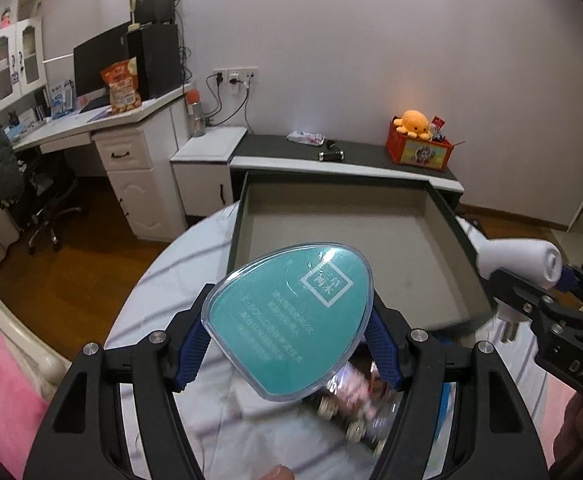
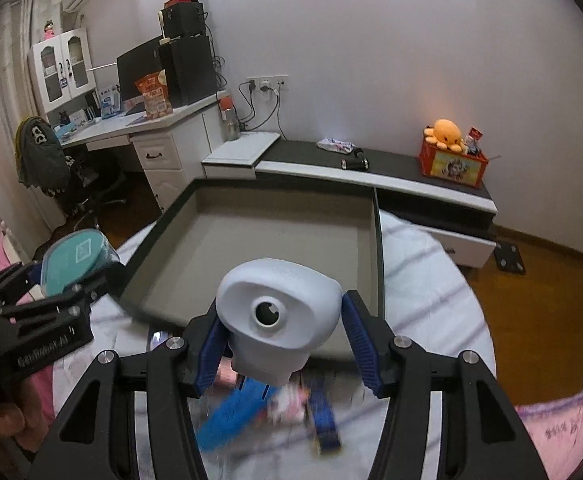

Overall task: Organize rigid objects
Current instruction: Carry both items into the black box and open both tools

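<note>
My left gripper [image 1: 287, 344] is shut on a teal egg-shaped case with a clear rim [image 1: 291, 320], held above the bed just before the open grey drawer [image 1: 331, 232]. It also shows in the right wrist view [image 2: 77, 266]. My right gripper [image 2: 279, 336] is shut on a white handheld device with a round dark lens [image 2: 277, 312], held at the drawer's near edge [image 2: 251, 240]. In the left wrist view the white device [image 1: 515, 256] sits at the drawer's right side.
Blurred small items lie on the white striped bed below the grippers [image 2: 291, 404]. A low dark cabinet top [image 1: 351, 152] carries a red box with an orange plush octopus [image 1: 413, 122]. A desk and chair stand at the left [image 1: 123, 120].
</note>
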